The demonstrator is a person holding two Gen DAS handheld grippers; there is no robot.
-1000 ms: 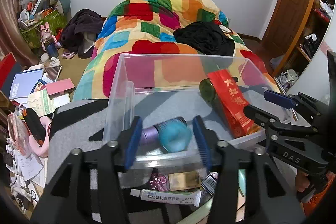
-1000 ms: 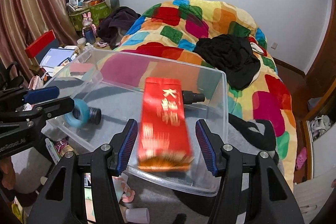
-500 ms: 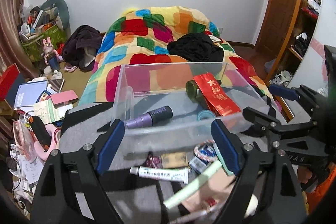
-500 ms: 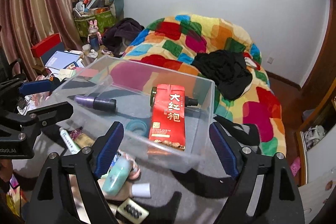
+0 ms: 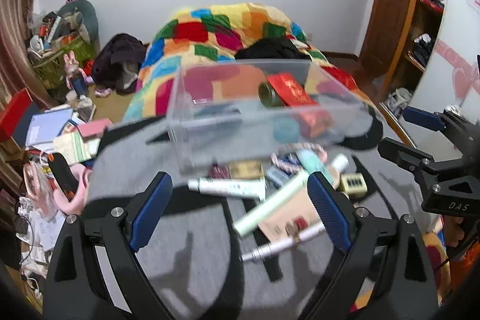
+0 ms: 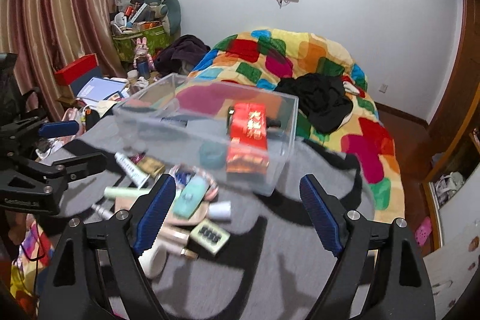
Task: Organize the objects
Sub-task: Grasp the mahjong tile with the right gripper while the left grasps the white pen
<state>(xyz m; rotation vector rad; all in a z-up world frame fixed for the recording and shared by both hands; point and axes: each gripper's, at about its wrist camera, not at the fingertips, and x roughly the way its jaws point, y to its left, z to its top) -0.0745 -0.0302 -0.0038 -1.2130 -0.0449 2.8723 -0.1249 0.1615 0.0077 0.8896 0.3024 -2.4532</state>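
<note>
Clear bin [image 5: 192, 122]: holds red packet [image 5: 292, 93], dark bottle [image 5: 268, 95]. Left gripper [image 5: 240, 197], right gripper [image 6: 237, 197]: fingers just spread wide, empty.

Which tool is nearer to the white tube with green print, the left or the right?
Left. The left tool is open right behind the white tube, which lies just ahead between its fingers. The right tool is open further right, with the tube off to its left.
</note>
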